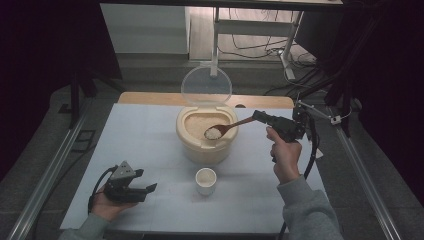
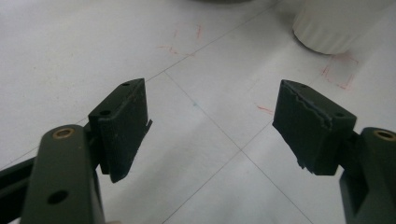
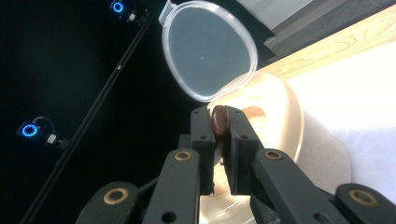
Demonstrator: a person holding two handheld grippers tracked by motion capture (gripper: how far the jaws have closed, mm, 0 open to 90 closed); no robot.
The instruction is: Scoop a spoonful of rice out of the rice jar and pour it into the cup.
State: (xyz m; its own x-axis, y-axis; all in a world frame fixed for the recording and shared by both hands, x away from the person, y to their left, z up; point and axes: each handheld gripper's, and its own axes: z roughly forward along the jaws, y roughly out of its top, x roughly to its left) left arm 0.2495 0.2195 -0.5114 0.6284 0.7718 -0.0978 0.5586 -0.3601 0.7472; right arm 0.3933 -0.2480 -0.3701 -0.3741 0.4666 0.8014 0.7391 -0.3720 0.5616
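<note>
A cream rice container stands mid-table with its clear hinged lid raised behind it. Over its opening hovers a brown wooden spoon with a heap of white rice in its bowl. My right gripper is shut on the spoon's handle end, held up at the right of the container. In front of the container sits a small white cup with rice in it; its ribbed base is close by in the left gripper view. My left gripper rests low on the table at front left, open, nothing between its pads.
The white table has a wooden strip along its far edge. Metal rails run down both sides of the table. Faint red marks are drawn on the table near the cup. Cables and a stand lie on the floor beyond.
</note>
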